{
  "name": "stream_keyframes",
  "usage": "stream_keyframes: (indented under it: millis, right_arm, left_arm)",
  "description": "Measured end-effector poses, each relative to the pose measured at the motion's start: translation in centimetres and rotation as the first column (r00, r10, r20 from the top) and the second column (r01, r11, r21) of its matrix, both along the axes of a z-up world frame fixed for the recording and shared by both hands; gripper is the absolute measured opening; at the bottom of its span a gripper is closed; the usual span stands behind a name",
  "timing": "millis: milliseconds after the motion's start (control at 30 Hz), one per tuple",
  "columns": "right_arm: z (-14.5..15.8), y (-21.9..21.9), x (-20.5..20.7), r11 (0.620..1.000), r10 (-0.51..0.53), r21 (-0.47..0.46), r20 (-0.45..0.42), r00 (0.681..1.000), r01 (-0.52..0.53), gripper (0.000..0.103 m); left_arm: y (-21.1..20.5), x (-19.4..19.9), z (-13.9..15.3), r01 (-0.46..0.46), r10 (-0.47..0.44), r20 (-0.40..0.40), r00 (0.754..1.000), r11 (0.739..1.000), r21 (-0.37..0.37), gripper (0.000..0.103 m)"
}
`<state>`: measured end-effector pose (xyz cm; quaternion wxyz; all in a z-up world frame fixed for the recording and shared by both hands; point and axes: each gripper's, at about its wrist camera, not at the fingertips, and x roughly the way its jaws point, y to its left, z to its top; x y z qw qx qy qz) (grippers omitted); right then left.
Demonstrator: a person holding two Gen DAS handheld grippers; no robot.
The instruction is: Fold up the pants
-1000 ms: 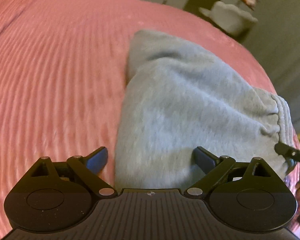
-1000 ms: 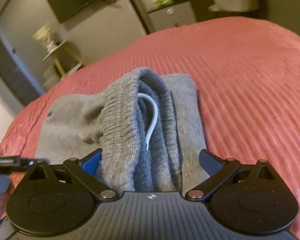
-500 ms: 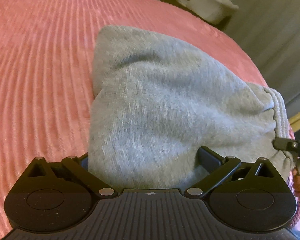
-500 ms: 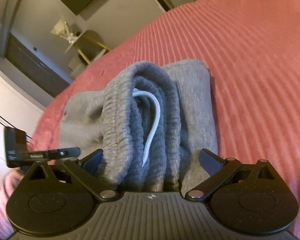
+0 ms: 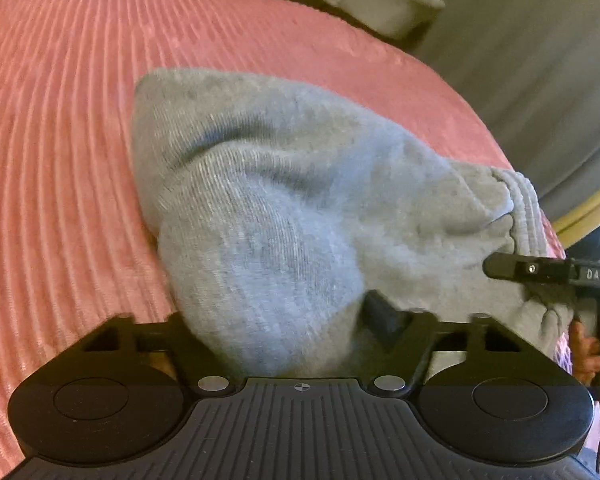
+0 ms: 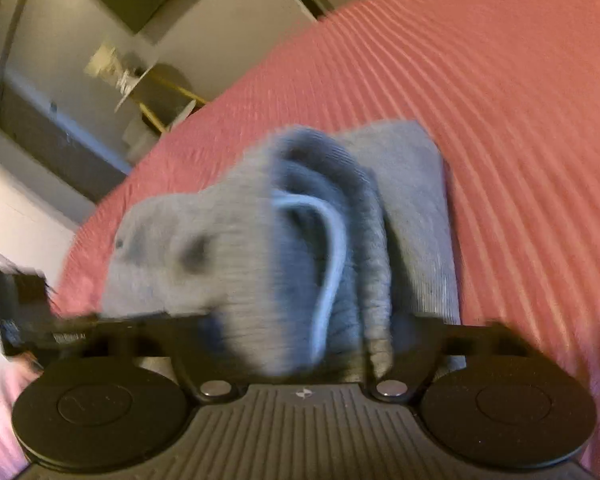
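The grey sweatpants [image 5: 284,208] lie folded into a thick bundle on the pink ribbed bedspread [image 5: 52,152]. My left gripper [image 5: 284,320] has closed on the near folded end of the pants. My right gripper [image 6: 304,332] has closed on the ribbed waistband end [image 6: 328,184], where a white drawstring [image 6: 332,240] loops out. The right gripper also shows in the left wrist view [image 5: 540,272], at the waistband on the right. The left gripper also shows in the right wrist view [image 6: 24,312], at far left. The right wrist view is blurred.
The bed's edge is at the right in the left wrist view, with a grey curtain [image 5: 540,80] beyond. A white cushioned object [image 5: 384,4] sits behind the bed. A shelf with clutter [image 6: 140,80] and a wall stand past the bed in the right wrist view.
Both grippers' fingers have closed inward on the pants. The bundle has bunched up and lifted between them, and the right wrist view has tilted and blurred with motion.
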<state>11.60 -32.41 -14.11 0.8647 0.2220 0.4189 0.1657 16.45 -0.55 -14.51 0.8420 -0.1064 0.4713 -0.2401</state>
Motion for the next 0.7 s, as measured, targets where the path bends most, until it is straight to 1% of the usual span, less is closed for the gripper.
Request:
stream_keyframes:
  millis: [33,67,100,133,200,233,267,333,400,467,533,600,633,667,700]
  right_arm:
    - [0.7,0.5,-0.3,1.0,0.003,-0.004,0.018,1.0,-0.003,0.051]
    - [1.3,0.6,-0.4,1.0,-0.004,0.02,0.027,1.0,0.003,0.041]
    - [2.0,0.6,-0.2,0.999,-0.011,0.053,0.033,0.999,0.009,0.037]
    - [2.7,0.8,-0.2,0.997,-0.017,0.076,0.051,0.999,0.013,0.037]
    - [4.1,1.5,-0.4,0.998,-0.009,0.061,0.112,0.994,0.003,0.036]
    - [5.0,2.2,-0.2,0.998,0.012,0.055,0.155,0.988,-0.02,0.036]
    - [5.8,2.5,0.1,0.998,0.012,0.06,0.178,0.984,-0.023,0.036]
    - [7.4,3.3,0.8,0.997,0.018,0.068,0.218,0.976,-0.034,0.035]
    - [8.5,3.3,1.6,0.997,0.025,0.061,0.24,0.97,-0.04,0.035]
    - [9.0,2.8,2.1,0.998,-0.02,0.059,0.197,0.98,0.008,0.035]
    - [8.6,2.2,1.7,0.999,-0.039,0.021,0.17,0.985,0.036,0.035]
    - [7.1,0.5,0.4,0.995,-0.096,0.04,0.102,0.99,0.092,0.036]
    - [5.8,-0.4,-0.3,0.992,-0.111,0.062,0.054,0.992,0.108,0.037]
    - [4.5,-1.1,-0.9,0.991,-0.122,0.063,0.008,0.992,0.122,0.042]
    - [3.2,-1.4,-1.4,0.993,-0.116,0.026,-0.02,0.993,0.116,0.054]
  left_arm:
    - [0.1,0.0,0.4,-0.01,0.01,-0.001,1.0,1.0,-0.002,0.058]
    - [0.2,0.0,0.7,-0.021,0.021,-0.001,1.0,1.0,-0.003,0.05]
    - [0.3,0.0,1.3,-0.033,0.033,0.005,0.999,0.999,-0.011,0.043]
    - [0.5,0.0,1.9,-0.039,0.039,0.014,0.999,0.999,-0.019,0.04]
    - [1.0,0.0,2.9,-0.046,0.047,0.029,0.998,0.998,-0.04,0.036]
    - [1.1,0.2,3.4,-0.049,0.051,0.037,0.998,0.997,-0.054,0.035]
    - [1.3,0.3,3.9,-0.05,0.054,0.052,0.997,0.996,-0.071,0.033]
    - [1.4,0.7,4.9,-0.059,0.066,0.075,0.995,0.993,-0.098,0.032]
    - [1.4,1.2,5.7,-0.06,0.069,0.091,0.993,0.993,-0.1,0.032]
    - [1.4,1.6,6.0,-0.057,0.065,0.09,0.994,0.994,-0.09,0.032]
    - [1.4,1.6,6.1,-0.045,0.053,0.088,0.995,0.995,-0.088,0.032]
    - [1.3,1.4,5.8,-0.008,0.016,0.092,0.996,0.997,-0.083,0.033]
    - [1.2,1.4,5.3,0.007,0.0,0.085,0.996,0.997,-0.078,0.034]
    - [1.2,1.4,4.8,0.016,-0.011,0.075,0.997,0.998,-0.064,0.036]
    - [1.1,1.4,4.2,0.021,-0.019,0.071,0.997,0.999,-0.038,0.038]
